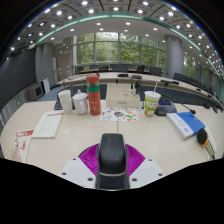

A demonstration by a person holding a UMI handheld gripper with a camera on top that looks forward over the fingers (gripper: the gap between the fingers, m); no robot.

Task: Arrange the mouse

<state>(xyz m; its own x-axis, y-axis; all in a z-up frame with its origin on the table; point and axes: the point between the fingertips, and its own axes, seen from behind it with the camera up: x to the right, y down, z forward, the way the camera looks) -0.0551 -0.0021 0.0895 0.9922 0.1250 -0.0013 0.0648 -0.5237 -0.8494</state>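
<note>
A black computer mouse (112, 152) sits between my gripper's (112, 162) two fingers, its nose pointing forward. The magenta pads (89, 158) lie tight against both of its sides, so the gripper is shut on it. The mouse appears held above the near part of a pale table (75, 140). Its underside and rear are hidden.
Beyond the fingers stand a white cup (65, 100), a glass jar (80, 102), a red bottle (93, 95), and a paper cup with a green band (152, 101). A printed sheet (120, 114) lies mid-table, a white notebook (47, 124) to the left and a blue book (186, 123) to the right.
</note>
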